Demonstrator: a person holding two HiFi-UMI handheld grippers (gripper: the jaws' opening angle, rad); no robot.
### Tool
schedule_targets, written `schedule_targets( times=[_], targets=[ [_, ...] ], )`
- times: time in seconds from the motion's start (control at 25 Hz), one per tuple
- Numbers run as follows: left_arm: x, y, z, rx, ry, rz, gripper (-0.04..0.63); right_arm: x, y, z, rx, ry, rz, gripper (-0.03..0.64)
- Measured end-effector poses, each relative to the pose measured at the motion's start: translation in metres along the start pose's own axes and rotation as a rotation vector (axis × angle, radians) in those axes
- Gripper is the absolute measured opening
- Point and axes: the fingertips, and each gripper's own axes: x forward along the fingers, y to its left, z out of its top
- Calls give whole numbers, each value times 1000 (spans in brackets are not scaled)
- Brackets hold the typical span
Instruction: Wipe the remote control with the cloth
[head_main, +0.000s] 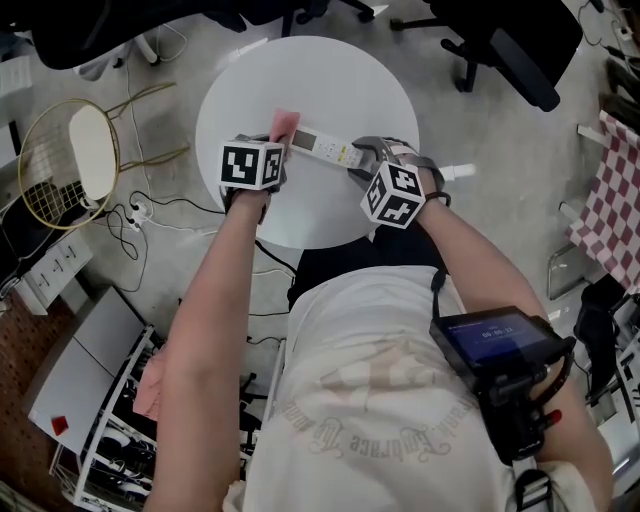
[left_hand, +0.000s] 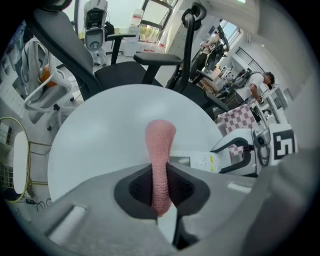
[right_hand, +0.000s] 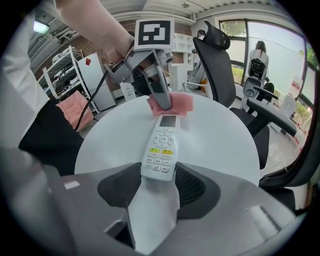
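A white remote control (right_hand: 161, 149) lies flat on the round white table (head_main: 330, 80), its near end clamped between the jaws of my right gripper (right_hand: 158, 181). Yellow buttons and a small screen face up. The remote (head_main: 326, 147) stretches from the right gripper (head_main: 362, 162) towards the left one. A pink cloth (left_hand: 159, 165) is pinched in my left gripper (left_hand: 161, 192) and sticks out in a folded strip. In the right gripper view the cloth (right_hand: 172, 103) rests against the remote's far screen end, with the left gripper (right_hand: 162, 102) pressing down on it. The pink cloth (head_main: 282, 125) shows just above the left marker cube.
Black office chairs (head_main: 510, 45) stand beyond the table. A gold wire stool (head_main: 75, 160) sits on the floor at the left, with cables and a power strip (head_main: 60, 262) nearby. A red checked cloth (head_main: 612, 195) hangs at the right edge.
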Motion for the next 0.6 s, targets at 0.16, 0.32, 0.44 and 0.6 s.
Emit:
schedule_targets(
  times=[0.16, 0.32, 0.44, 0.6],
  targets=[
    [2, -3, 6, -1, -2, 19, 28, 0, 2, 0, -3, -1, 5, 224],
    [10, -29, -3, 42, 38, -18, 27, 1, 3, 2, 16, -5, 7, 224],
    [17, -58, -9, 122, 47, -40, 27, 1, 3, 3, 18, -6, 8, 224],
    [17, -74, -13, 136, 24, -52, 28, 1, 5, 4, 22, -8, 6, 224]
  ],
)
